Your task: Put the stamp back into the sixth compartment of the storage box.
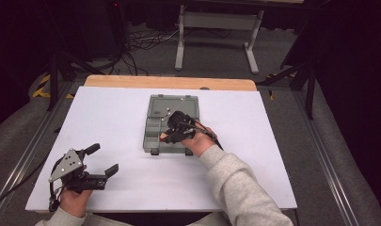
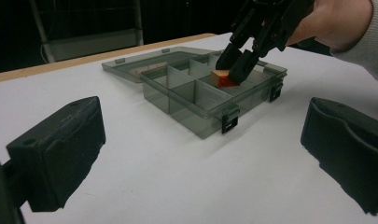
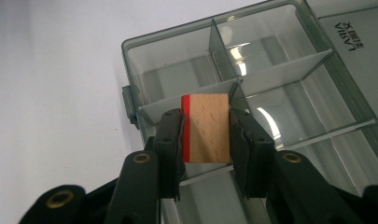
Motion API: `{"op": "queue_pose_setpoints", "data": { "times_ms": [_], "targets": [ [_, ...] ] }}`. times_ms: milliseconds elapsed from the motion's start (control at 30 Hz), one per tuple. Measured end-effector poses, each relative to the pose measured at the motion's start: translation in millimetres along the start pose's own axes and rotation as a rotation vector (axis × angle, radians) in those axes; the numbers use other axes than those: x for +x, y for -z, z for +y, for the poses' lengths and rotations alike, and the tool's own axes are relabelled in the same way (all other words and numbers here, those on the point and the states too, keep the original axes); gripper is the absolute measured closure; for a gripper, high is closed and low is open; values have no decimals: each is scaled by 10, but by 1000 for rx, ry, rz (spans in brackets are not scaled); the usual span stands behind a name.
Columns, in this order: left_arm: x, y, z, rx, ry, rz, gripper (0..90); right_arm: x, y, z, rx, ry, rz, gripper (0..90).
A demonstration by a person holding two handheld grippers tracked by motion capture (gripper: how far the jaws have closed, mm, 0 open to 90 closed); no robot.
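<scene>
A clear grey compartment box (image 1: 153,129) lies open in the middle of the white table, its lid (image 1: 173,104) folded flat behind it. My right gripper (image 1: 171,135) hangs over the box's near compartments, shut on a small wooden block (image 3: 206,128) with one red face. The block (image 2: 220,78) sits just above the dividers (image 3: 270,72). In the left gripper view the right gripper (image 2: 235,63) pinches the block from above. My left gripper (image 1: 104,160) rests at the table's front left, open, with nothing between its jaws.
The box (image 2: 196,100) has two black latches (image 2: 229,124) on its near wall. White table surface (image 1: 113,113) spreads to the left of the box. A wooden strip (image 1: 169,82) edges the far side, with a metal stand (image 1: 216,28) on the floor beyond.
</scene>
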State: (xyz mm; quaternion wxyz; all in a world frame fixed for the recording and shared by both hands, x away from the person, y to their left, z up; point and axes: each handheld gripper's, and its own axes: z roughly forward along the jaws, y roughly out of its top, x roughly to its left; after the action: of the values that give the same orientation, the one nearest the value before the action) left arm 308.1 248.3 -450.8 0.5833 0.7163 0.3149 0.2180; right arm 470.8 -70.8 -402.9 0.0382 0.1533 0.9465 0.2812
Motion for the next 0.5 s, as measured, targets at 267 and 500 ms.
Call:
{"op": "queue_pose_setpoints", "data": {
  "times_ms": [267, 500],
  "targets": [
    [-3, 3, 1, -2, 3, 2, 7, 1, -51, -2, 24, -3, 18, 661],
    [-3, 6, 2, -1, 2, 2, 7, 5, -79, -2, 36, -2, 28, 662]
  ]
}}
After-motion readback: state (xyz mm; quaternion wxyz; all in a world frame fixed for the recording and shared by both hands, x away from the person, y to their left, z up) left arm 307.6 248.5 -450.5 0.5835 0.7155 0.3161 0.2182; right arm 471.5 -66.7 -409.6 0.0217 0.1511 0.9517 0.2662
